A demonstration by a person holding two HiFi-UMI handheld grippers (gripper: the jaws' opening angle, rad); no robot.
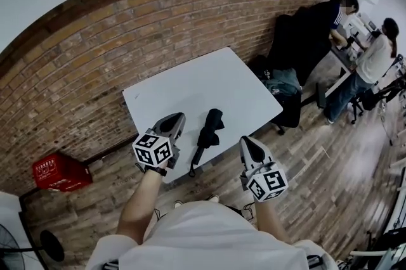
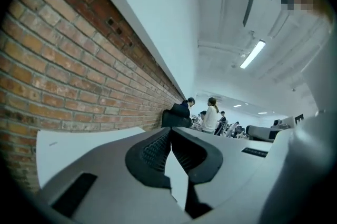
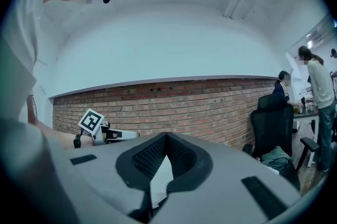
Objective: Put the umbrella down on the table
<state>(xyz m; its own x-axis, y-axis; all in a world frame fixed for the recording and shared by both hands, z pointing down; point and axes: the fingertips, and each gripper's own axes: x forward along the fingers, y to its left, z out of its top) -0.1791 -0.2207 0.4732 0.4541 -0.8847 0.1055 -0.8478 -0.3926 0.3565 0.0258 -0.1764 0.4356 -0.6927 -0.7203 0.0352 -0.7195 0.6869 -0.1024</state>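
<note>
Left gripper (image 1: 176, 119) and right gripper (image 1: 251, 143) are clenched, empty. The umbrella (image 1: 210, 128) overhangs the near edge of the worktop (image 1: 190, 85) and could slide off.

Left tongs (image 1: 176, 119) and right tongs (image 1: 248, 142), both closed and empty.
They point forward, roughly level and side by side, apart from each other, each with its jaws pressed together on nothing; the left forearm (image 1: 136, 205) and right forearm (image 1: 269, 219) reach out from the torso.
</note>
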